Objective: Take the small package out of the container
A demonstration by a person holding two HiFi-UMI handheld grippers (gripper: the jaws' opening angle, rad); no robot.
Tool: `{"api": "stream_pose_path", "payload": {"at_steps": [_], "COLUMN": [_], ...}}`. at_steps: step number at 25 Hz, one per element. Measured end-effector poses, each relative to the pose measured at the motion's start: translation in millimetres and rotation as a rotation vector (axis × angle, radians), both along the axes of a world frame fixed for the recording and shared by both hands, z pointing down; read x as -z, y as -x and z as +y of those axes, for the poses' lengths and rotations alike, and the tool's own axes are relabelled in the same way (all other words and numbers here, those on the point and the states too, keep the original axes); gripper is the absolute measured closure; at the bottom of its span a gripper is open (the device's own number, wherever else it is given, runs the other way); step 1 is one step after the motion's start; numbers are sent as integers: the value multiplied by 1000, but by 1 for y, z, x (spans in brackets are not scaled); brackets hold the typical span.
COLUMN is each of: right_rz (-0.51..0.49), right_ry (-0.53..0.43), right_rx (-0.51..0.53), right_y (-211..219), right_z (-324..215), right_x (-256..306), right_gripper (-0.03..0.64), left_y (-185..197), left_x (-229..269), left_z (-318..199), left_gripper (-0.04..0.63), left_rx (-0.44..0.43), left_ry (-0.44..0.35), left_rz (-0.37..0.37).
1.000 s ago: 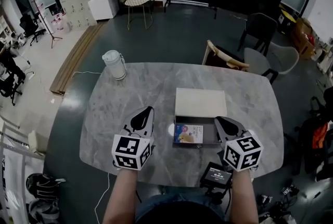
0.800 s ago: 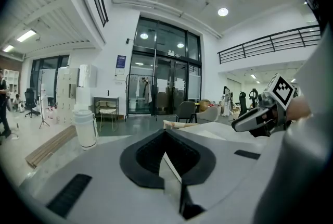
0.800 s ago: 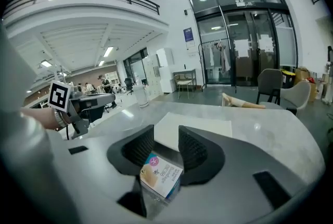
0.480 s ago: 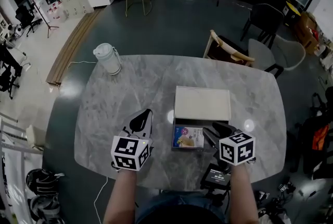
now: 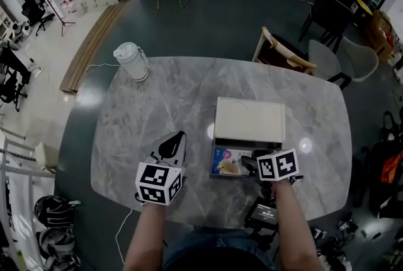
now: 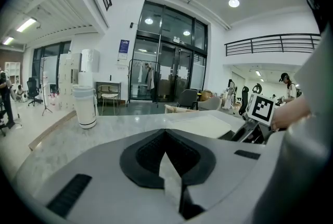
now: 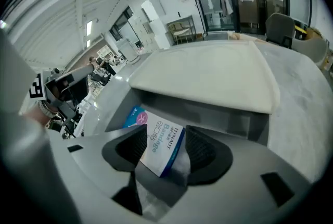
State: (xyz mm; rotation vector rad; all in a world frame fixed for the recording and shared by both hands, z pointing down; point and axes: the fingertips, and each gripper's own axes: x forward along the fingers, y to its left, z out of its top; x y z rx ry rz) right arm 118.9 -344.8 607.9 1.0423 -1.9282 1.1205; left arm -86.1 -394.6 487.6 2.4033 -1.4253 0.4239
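Observation:
A dark grey container (image 5: 213, 164) lies on the marble table, and its cream lid (image 5: 249, 120) is folded back flat behind it. A small blue and white package (image 5: 227, 160) lies inside. My right gripper (image 5: 247, 166) reaches into the container from the right. In the right gripper view its jaws are opening, and the package (image 7: 156, 137) stands between the pads (image 7: 200, 147) with a gap on the right side. My left gripper (image 5: 180, 135) rests on the table left of the container, shut and empty (image 6: 166, 151).
A white jug (image 5: 131, 62) stands at the table's far left. A black device (image 5: 264, 214) hangs at the near table edge under my right arm. Chairs (image 5: 286, 52) stand beyond the far edge of the table.
My right gripper has moved left from the container's right side into the container, and its jaws have spread apart around the package. The left gripper has stayed put.

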Motion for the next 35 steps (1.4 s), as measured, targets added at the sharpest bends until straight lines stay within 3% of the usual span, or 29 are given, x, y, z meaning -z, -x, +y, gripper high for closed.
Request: {"api": "stream_pose_path", "payload": {"at_steps": [7,14,20,27,31,35], "right_rz": [23,41,10,-21,-59,-109], "right_ry": [149,155,53,-186,-319,-345], "right_rx": [66,142,192,288,280,196], "right_y": [8,7,5,9,18,21], "right_z": [4,6,4,5,0,-1], "right_x": [-23,-26,-4,29,48,56], "right_gripper": [374,387,398,437,440,446], "left_y": [5,12,18,15,11,8], "left_x": [-2,-2,2,6,5,6], "left_z": [0,-2,-4,-3,-2,-1], "left_gripper": [586,586,585,584,584,586], "left_rx": [14,27,36,20,2,-8], "left_ry": [9,12,3,-7,-10,-12], "left_rz": [-8,-7,-10,-4,-2,3]}}
